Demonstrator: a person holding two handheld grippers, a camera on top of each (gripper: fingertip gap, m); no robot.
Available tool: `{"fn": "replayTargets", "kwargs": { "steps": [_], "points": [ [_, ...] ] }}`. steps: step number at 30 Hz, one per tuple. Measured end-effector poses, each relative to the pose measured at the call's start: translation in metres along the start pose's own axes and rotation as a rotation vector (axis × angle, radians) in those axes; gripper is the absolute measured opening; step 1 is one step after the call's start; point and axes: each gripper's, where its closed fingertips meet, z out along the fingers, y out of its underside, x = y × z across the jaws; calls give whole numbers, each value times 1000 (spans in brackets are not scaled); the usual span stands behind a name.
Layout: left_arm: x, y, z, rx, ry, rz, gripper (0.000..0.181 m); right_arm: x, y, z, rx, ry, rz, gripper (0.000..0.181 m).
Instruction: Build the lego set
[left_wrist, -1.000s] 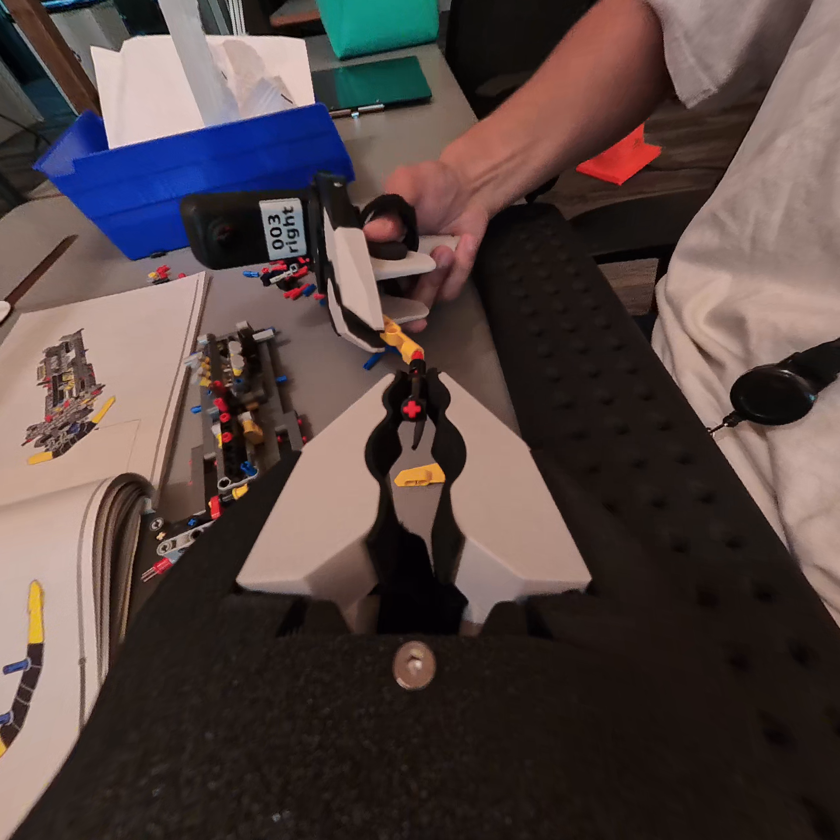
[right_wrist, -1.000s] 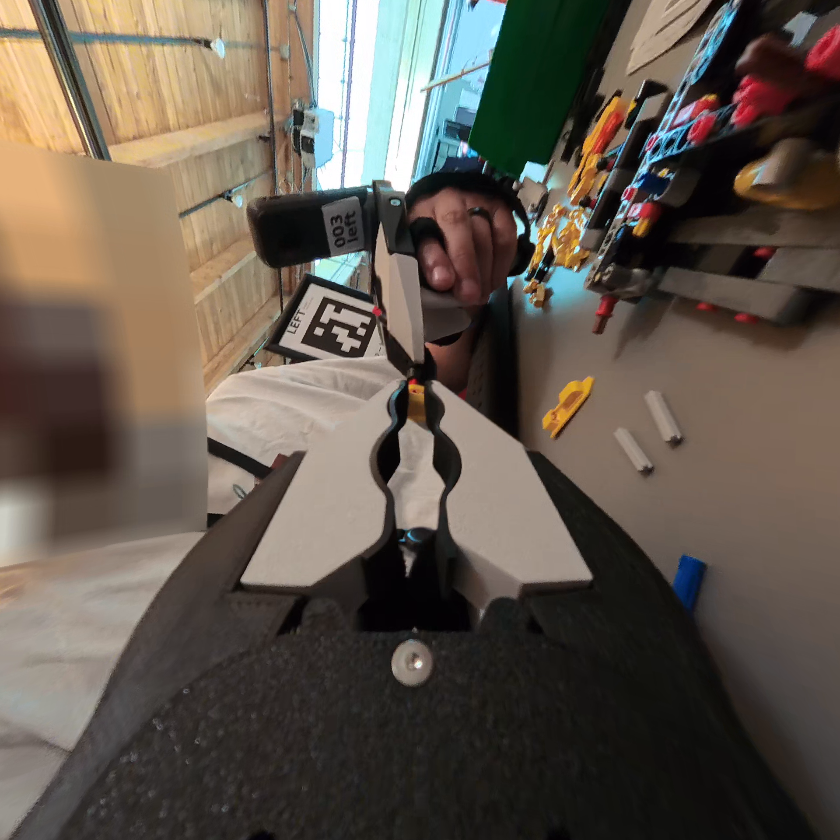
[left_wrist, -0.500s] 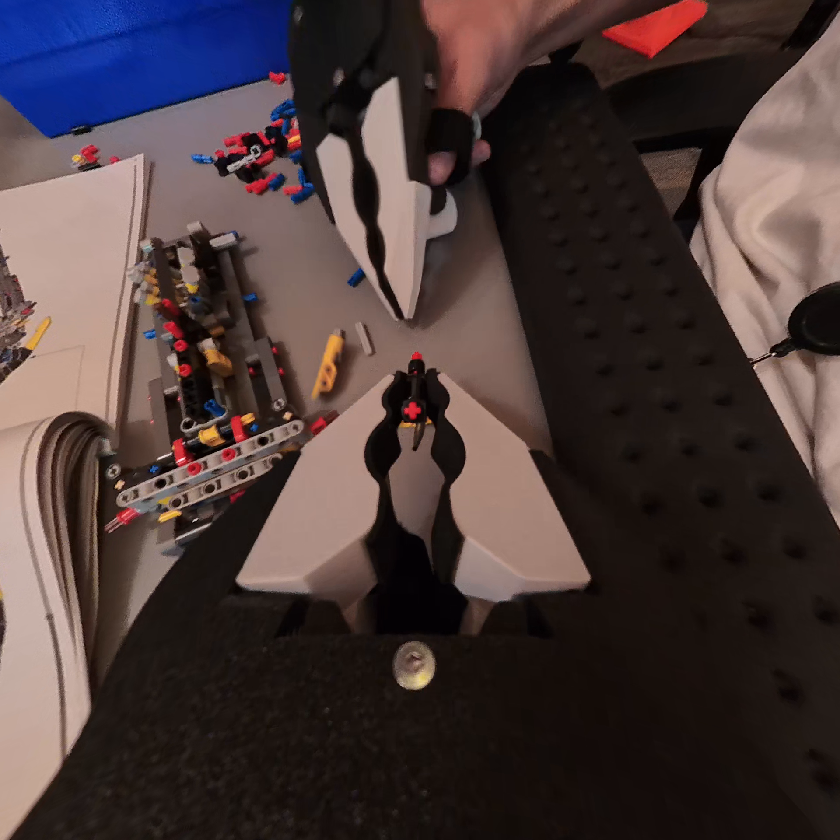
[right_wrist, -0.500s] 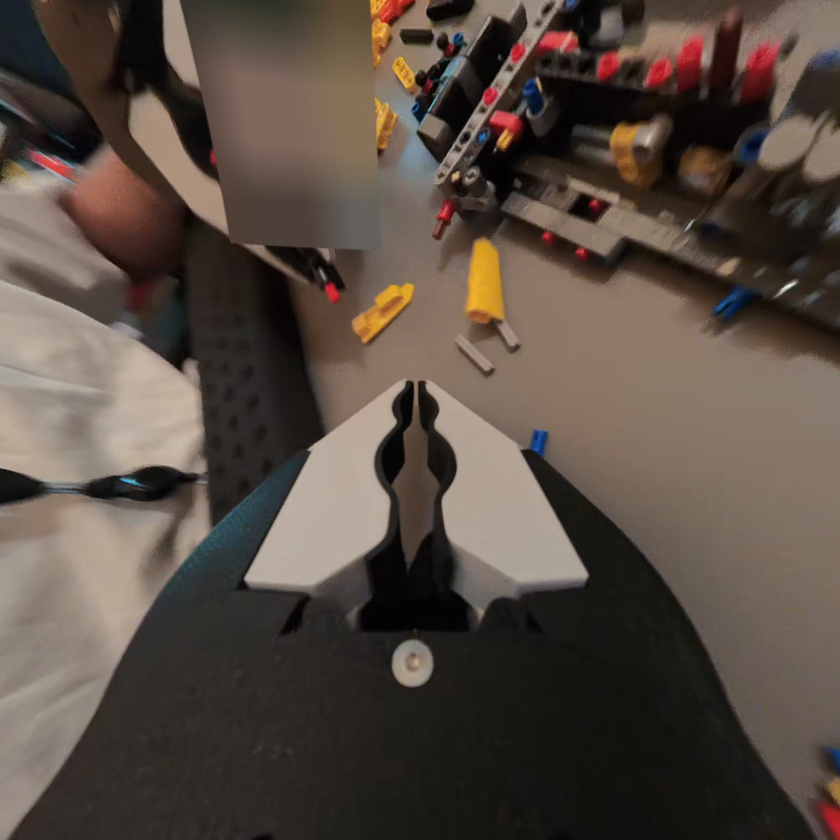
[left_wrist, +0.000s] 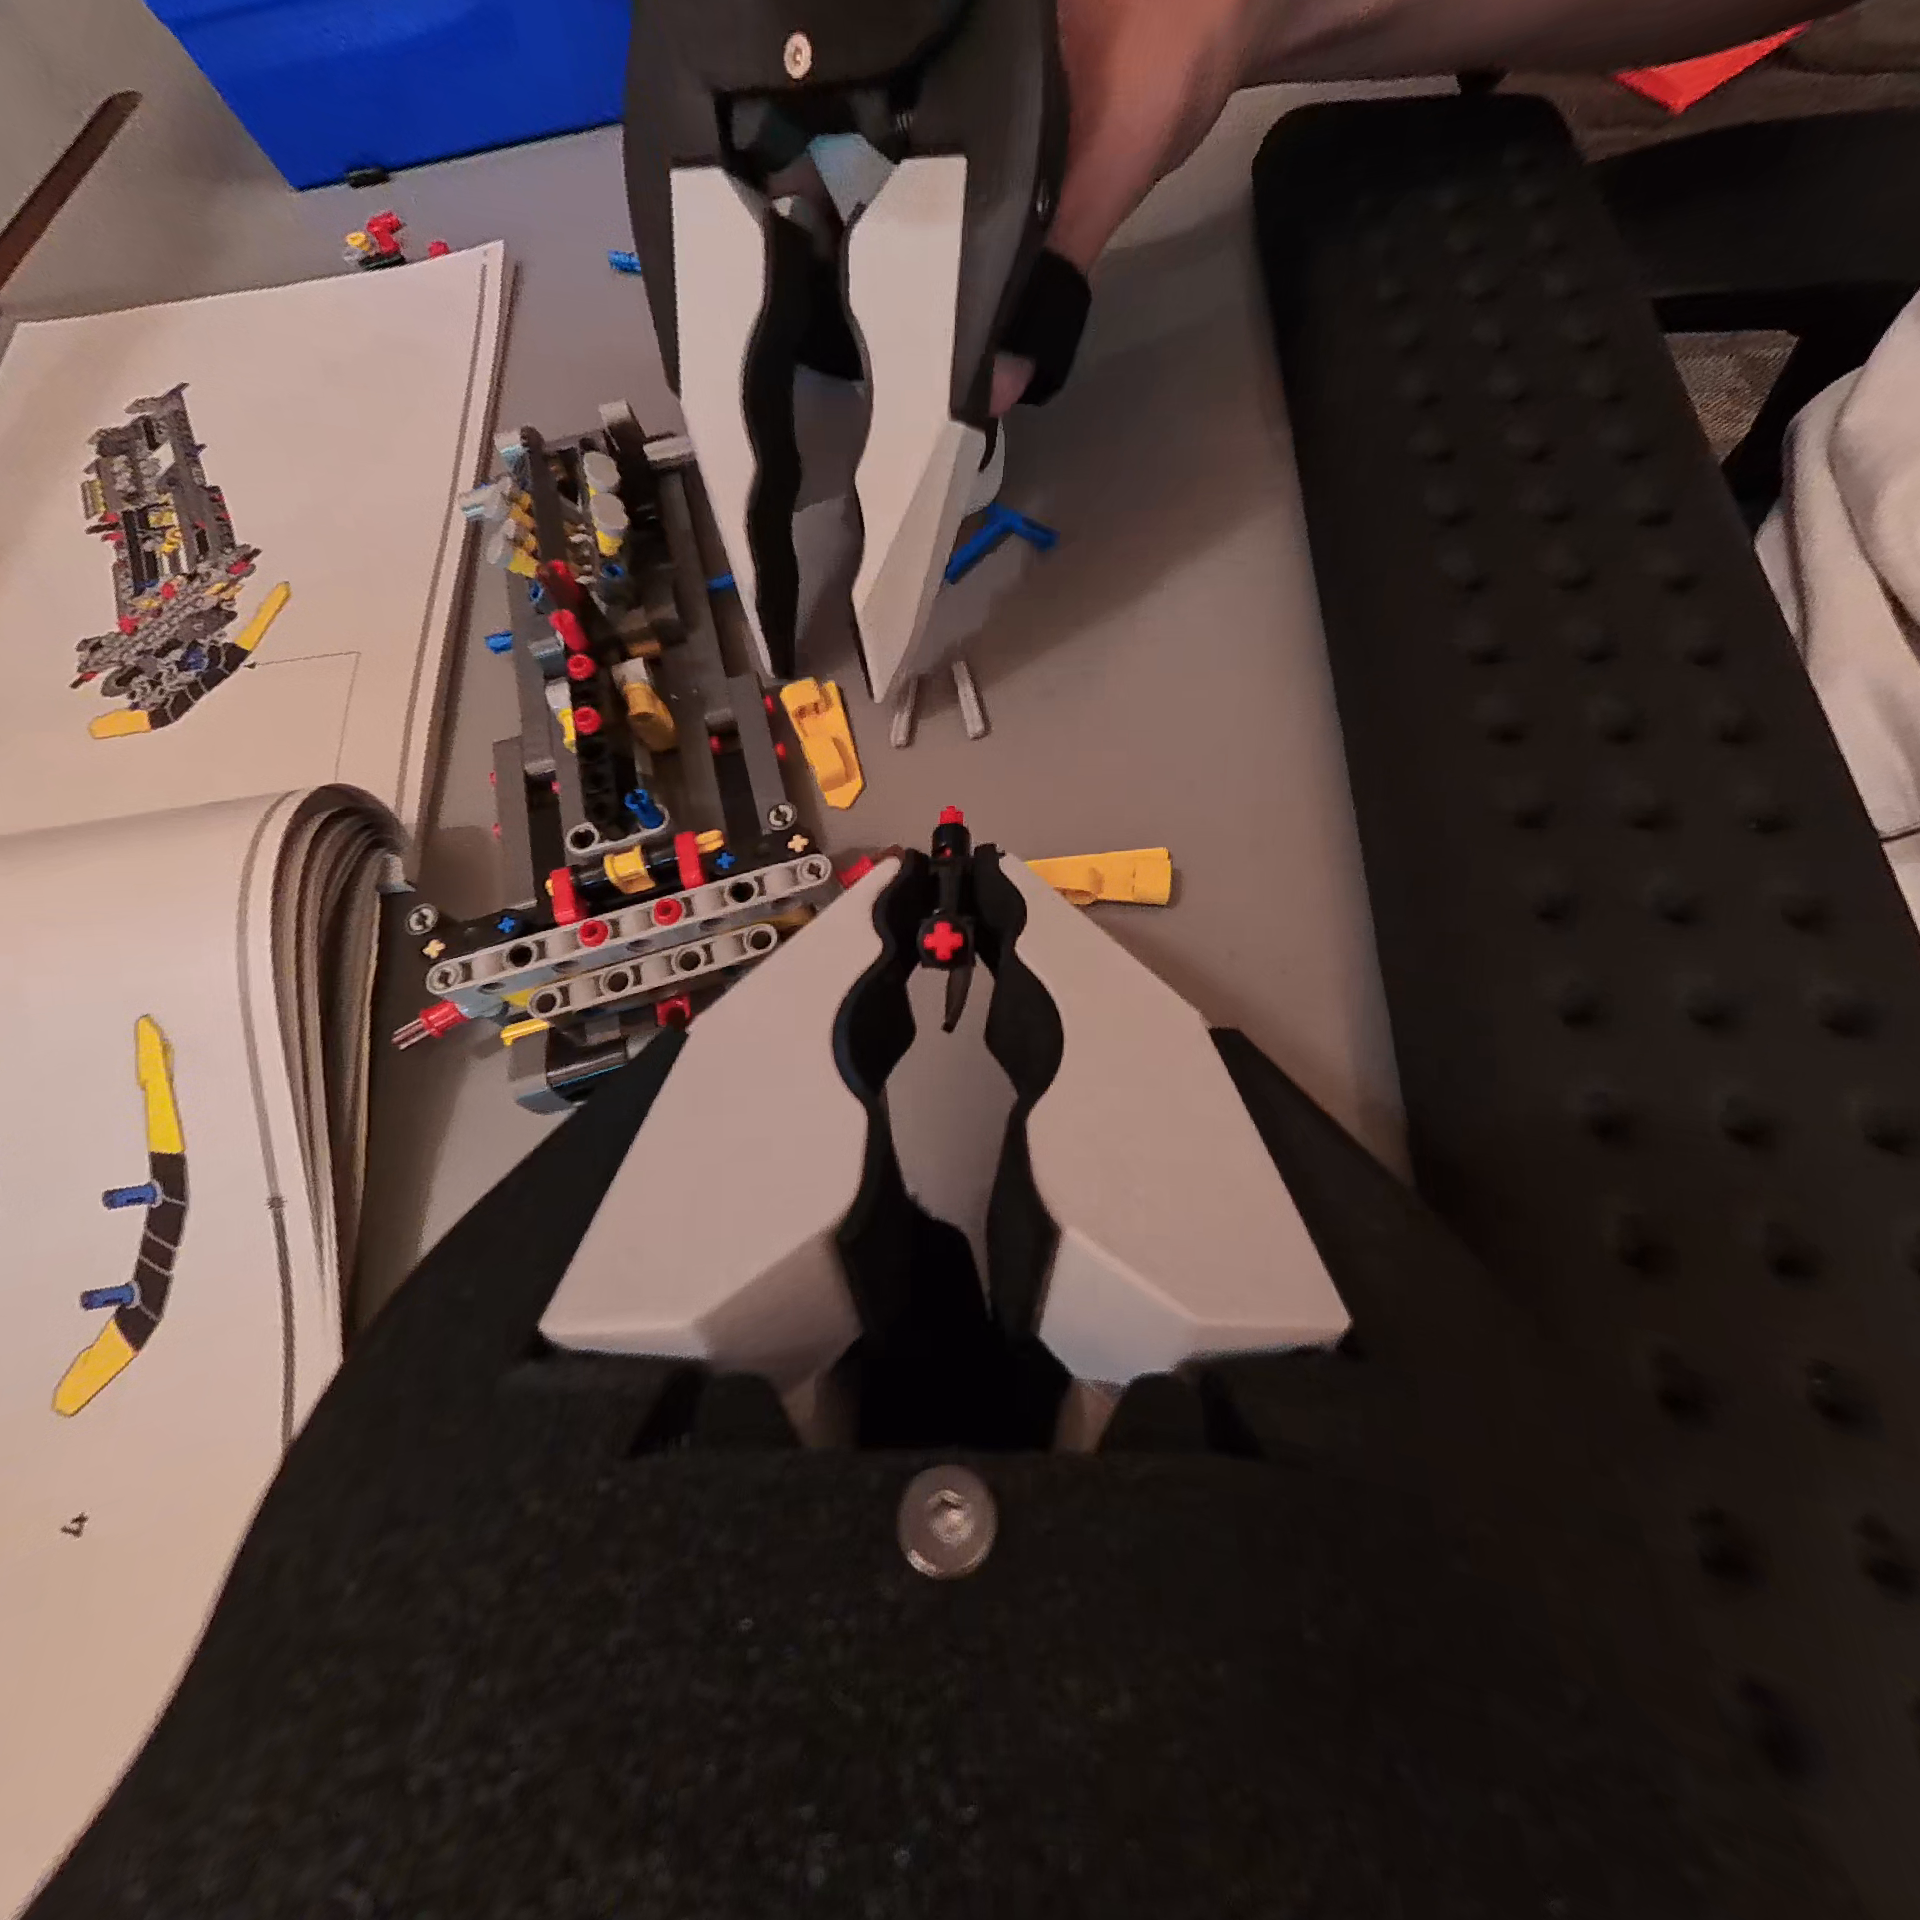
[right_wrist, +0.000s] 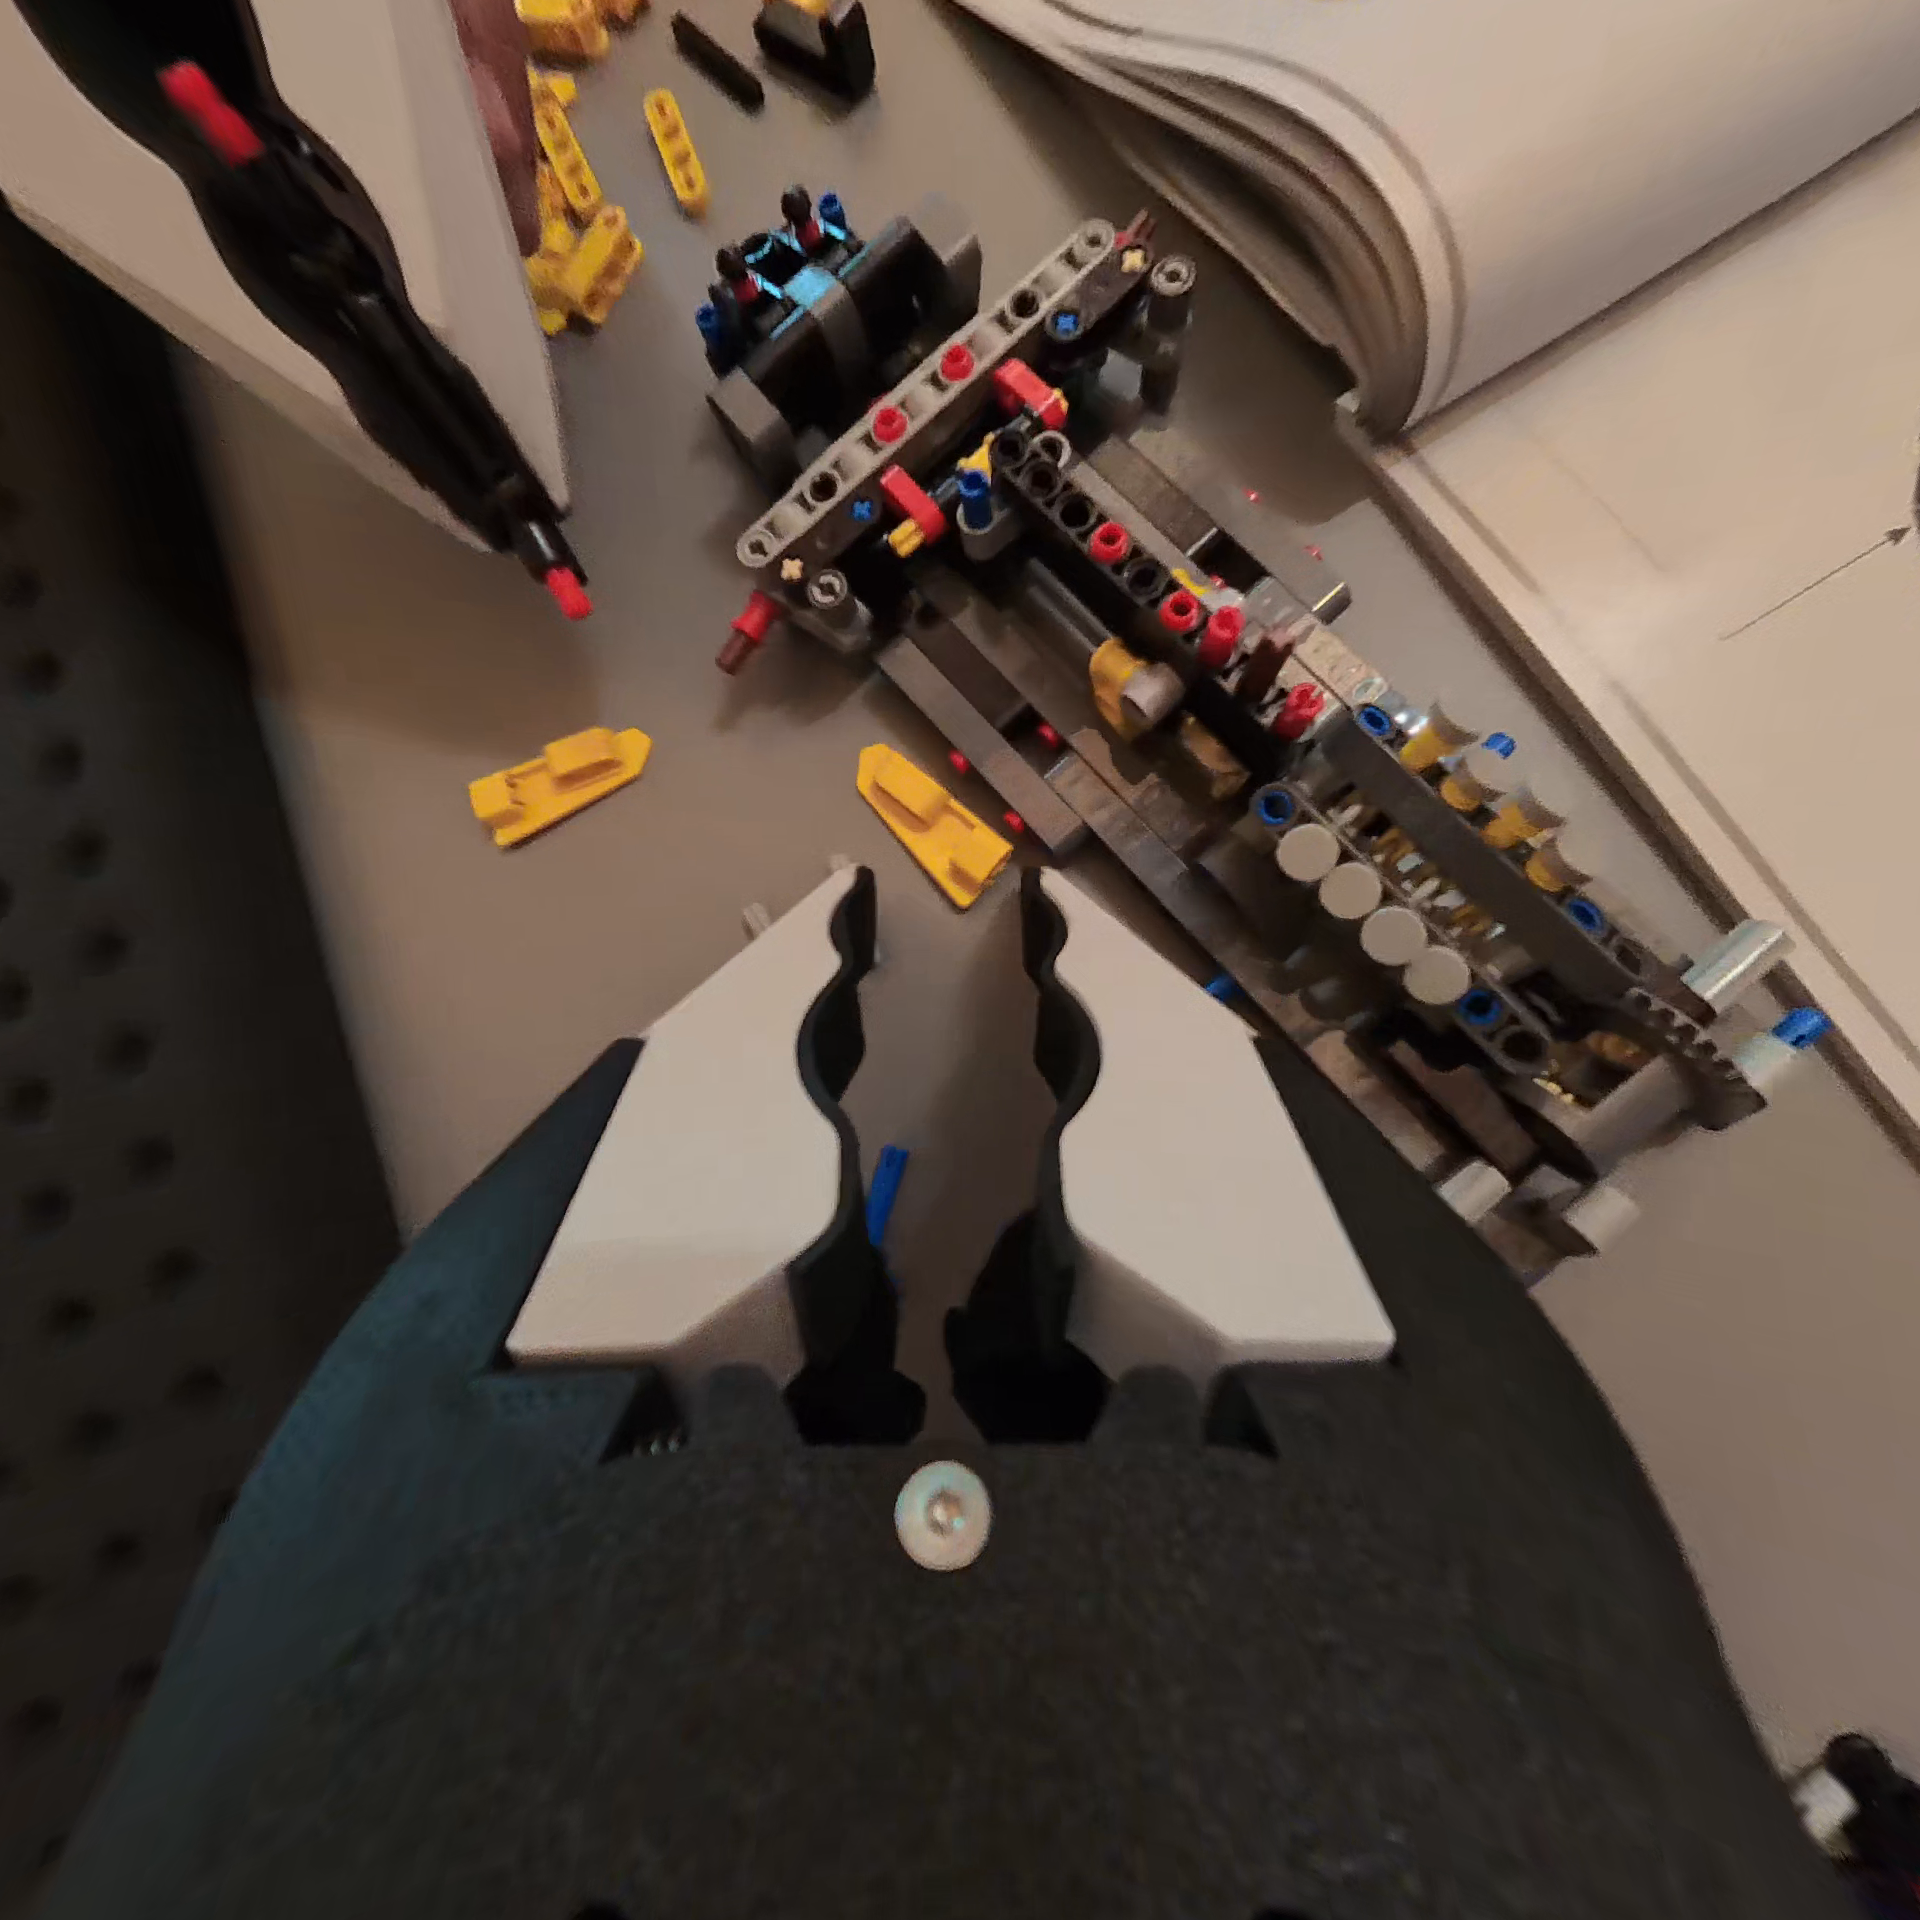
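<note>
My left gripper (left_wrist: 948, 868) is shut on a small black piece with red pins (left_wrist: 943, 920) and holds it above the table next to the long grey and black lego model (left_wrist: 623, 727). My right gripper (right_wrist: 945, 888) is open and empty, tips low over the table. A yellow panel piece (right_wrist: 935, 821) lies just ahead of its tips beside the model (right_wrist: 1143, 675). A second yellow piece (right_wrist: 556, 784) lies to the left. The left gripper (right_wrist: 520, 520) with its black piece (right_wrist: 551, 582) shows at the upper left there. The right gripper (left_wrist: 821, 675) shows open in the left wrist view.
An open instruction book (left_wrist: 208, 520) lies left of the model. Two grey axles (left_wrist: 935, 707) and a blue piece (left_wrist: 997, 540) lie near the right gripper. A black dimpled mat (left_wrist: 1558, 727) runs along the right. A blue bin (left_wrist: 416, 83) stands at the back. Loose yellow parts (right_wrist: 582, 208) lie farther off. Left tips to right tips: about 9 cm. The open instruction book (left_wrist: 208, 520) lies some 20 cm from my right tips, 30 cm from my left tips.
The right gripper no longer holds the yellow piece against the left's black piece; the yellow piece lies on the table. The right gripper swung down over it and opened.
</note>
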Motion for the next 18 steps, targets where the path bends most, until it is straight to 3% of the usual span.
{"fn": "replayTargets", "kwargs": {
  "steps": [5,11,16,18],
  "points": [
    [0,1,1,-9,0,3,6,4,-2,5,4,47,-20,17],
    [0,2,2,-19,-5,3,6,-11,-5,6,15,-40,-49,8],
    [-3,-2,0,6,-6,-36,6,-64,-54,-27,379,-303,-150,8],
    [2,-10,-1,55,32,-71,6,-74,-70,-38,509,-376,-95,8]
  ]
}}
